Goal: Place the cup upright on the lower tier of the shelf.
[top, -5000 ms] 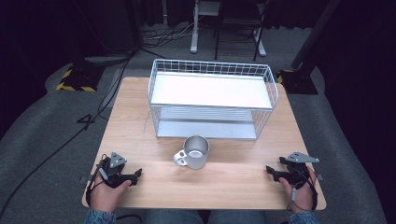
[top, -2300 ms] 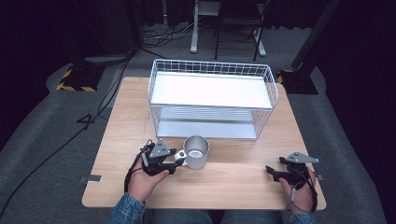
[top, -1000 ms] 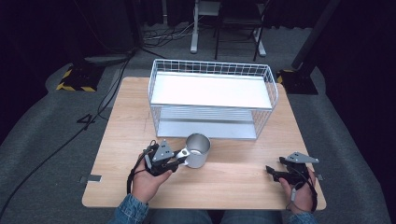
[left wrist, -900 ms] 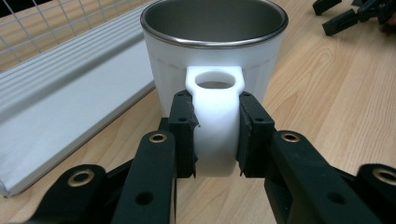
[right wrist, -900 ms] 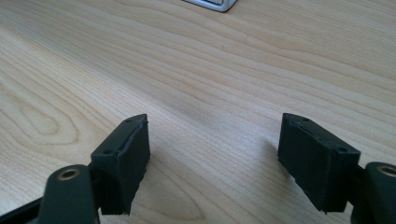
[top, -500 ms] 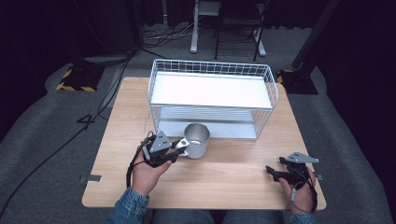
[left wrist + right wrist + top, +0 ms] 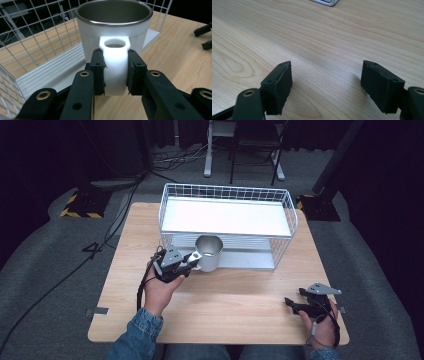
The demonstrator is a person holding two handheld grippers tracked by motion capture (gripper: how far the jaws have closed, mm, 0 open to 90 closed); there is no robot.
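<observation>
1. The left gripper point(image 7: 115, 72) has its jaws clamped on the white handle point(image 7: 114, 67) of the mug point(image 7: 209, 252), one pad on each flat side. The mug body stands upright just beyond the jaw tips, with its open mouth above them. From the high view it seems to be held in front of the lower shelf of the wire rack point(image 7: 285, 200), though whether its base is clear of the table point(image 7: 240, 310) is hard to tell.
2. Risk: the handle is smooth and narrow, and all the mug's weight hangs ahead of the pads. A quick tilt or jolt could make the mug swing down about the grip (a pivot, not a clean drop) and slide out.
3. Risk: the rack's front wires sit just beyond and above the jaws. If the mug goes forward too high, its rim could knock the upper shelf edge; too low, and its base could catch the lower shelf lip. Either knock could twist the handle between the pads.
4. Risk: a push against the wires could shove the light rack back across the table.
5. The right gripper point(image 7: 334, 87) rests on the table with its jaws wide apart and nothing between them, so it offers no support should the mug slip.
</observation>
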